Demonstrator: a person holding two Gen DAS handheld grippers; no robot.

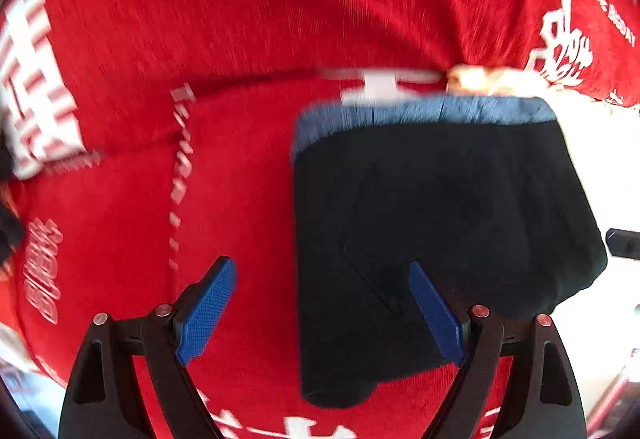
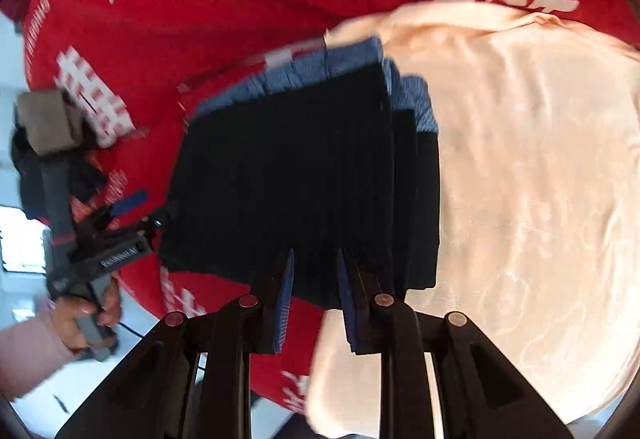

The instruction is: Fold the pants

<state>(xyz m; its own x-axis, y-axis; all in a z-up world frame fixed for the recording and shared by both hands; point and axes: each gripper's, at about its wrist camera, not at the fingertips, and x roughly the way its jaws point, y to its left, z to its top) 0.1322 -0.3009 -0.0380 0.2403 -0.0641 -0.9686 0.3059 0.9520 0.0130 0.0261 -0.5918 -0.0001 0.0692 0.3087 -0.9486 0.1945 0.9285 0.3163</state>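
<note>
With the pants (image 1: pixel 440 231) folded compact mid-frame, both left tongs (image 1: pixel 323 313) and right tongs (image 2: pixel 313 299) hover spread; likely only tidying remains.

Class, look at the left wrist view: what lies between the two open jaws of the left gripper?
Red printed cloth and the left edge of the folded dark pants; the left gripper holds nothing.

bright daylight, motion blur throughout, fisheye bending and dark vignetted corners.
</note>
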